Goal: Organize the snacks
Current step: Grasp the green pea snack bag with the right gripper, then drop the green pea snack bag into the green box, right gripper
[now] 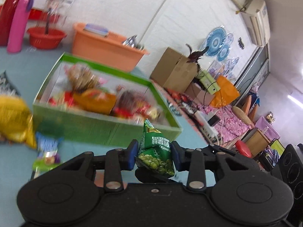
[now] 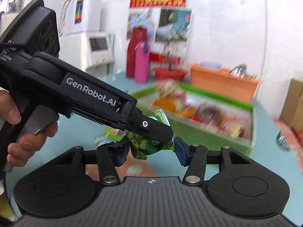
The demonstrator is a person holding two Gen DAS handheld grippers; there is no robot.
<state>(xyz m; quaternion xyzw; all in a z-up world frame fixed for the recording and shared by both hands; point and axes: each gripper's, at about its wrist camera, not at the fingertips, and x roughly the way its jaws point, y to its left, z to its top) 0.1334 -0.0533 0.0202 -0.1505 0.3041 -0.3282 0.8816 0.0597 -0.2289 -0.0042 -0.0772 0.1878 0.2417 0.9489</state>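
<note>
Pea packet (image 1: 155, 151) — green, crumpled, printed with peas.

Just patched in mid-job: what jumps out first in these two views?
The left gripper pinches a green pea snack packet dead centre. Beyond it sits the green box crammed with snacks on the blue table. The right gripper gapes just beneath that packet.

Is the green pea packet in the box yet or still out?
Out. The pea packet sits pinched in the left gripper, short of the green box.
</note>
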